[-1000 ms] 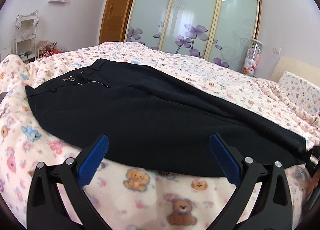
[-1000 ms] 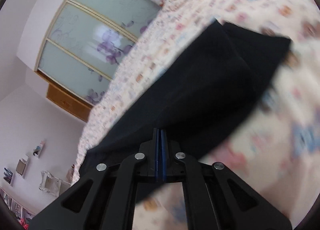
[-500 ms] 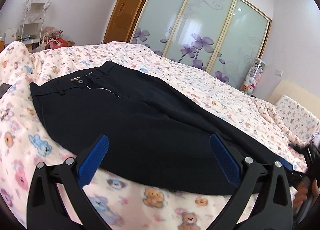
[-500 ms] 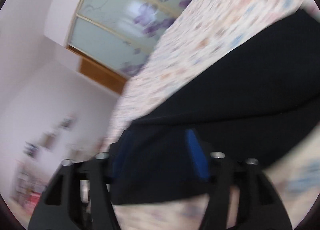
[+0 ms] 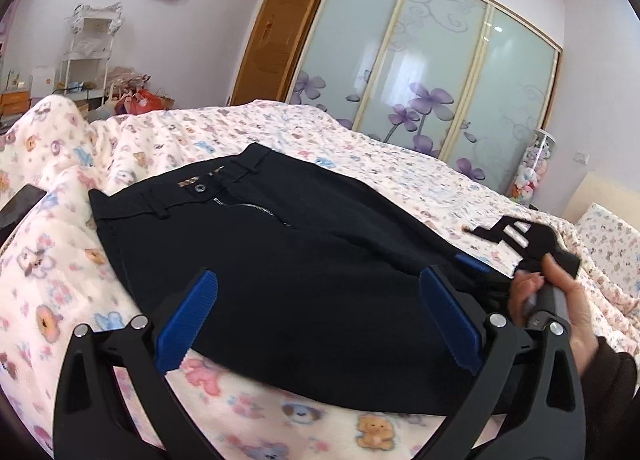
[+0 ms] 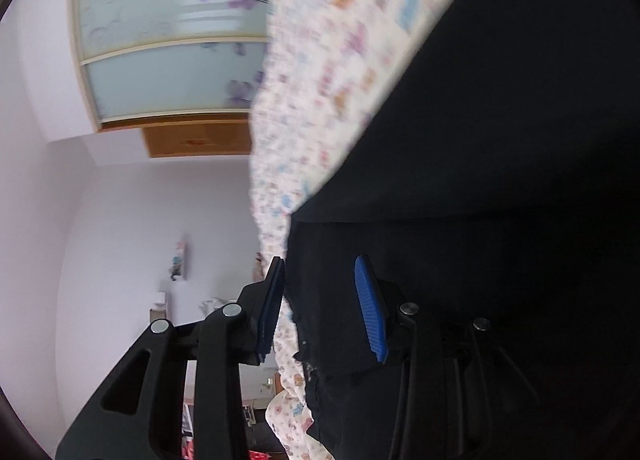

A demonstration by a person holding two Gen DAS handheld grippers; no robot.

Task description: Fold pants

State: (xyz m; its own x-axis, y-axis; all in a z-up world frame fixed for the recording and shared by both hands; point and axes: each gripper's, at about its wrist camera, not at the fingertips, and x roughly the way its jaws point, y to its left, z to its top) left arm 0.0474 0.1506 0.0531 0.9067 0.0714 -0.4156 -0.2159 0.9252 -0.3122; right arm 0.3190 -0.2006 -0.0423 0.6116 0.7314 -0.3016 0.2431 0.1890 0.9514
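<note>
Black pants [image 5: 300, 244] lie flat on the bed, waistband with button and zipper at the far left, legs running right. My left gripper [image 5: 320, 280] hovers open over their near edge with nothing between its blue pads [image 5: 188, 320]. A hand [image 5: 560, 300] holds my right gripper [image 5: 466, 244] at the leg part on the right. In the right wrist view this gripper [image 6: 320, 262] is rolled sideways and its jaws are closing. A dark edge of the pants [image 6: 500, 140] lies between the pads [image 6: 370, 312], which do not press on it.
A teddy-print blanket [image 5: 360, 148] covers the bed. A dark flat device [image 5: 20, 204] lies at its left edge, a pillow [image 5: 612, 236] at the right. Behind stand a glass-door wardrobe [image 5: 432, 60], a wooden door [image 5: 272, 44] and a white shelf rack [image 5: 92, 48].
My right gripper went from shut to parted, rolled over and swept fast along the pants. It and its hand now show at the right of the left wrist view. The left gripper shifted a little.
</note>
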